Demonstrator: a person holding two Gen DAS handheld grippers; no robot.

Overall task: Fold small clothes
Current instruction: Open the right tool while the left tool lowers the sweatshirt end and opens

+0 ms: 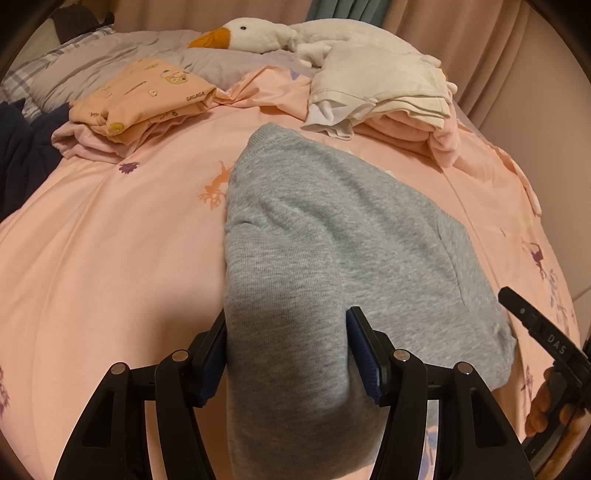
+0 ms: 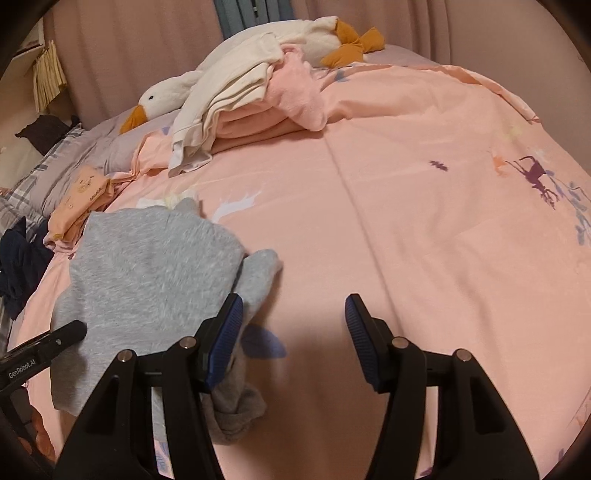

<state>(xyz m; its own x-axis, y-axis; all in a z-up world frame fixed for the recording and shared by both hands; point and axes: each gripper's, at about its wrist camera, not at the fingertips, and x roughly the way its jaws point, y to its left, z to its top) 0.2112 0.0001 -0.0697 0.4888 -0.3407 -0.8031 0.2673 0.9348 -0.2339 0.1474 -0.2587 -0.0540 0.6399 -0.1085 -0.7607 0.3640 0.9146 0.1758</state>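
Stacks of folded clothes [image 1: 140, 99] are sitting at the bed's far edge; my left claw [image 1: 288, 350] is gripping grey sweatpants [image 1: 332, 221], my right claw [image 2: 293, 339] is hanging open.

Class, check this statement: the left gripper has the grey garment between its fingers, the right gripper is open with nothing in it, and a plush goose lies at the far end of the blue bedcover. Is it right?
One detail is wrong: the bedcover is pink, not blue, as the right wrist view shows. The rest stands: the left gripper has the grey garment between its fingers, the right gripper is open with nothing in it, and the plush goose lies at the far end.
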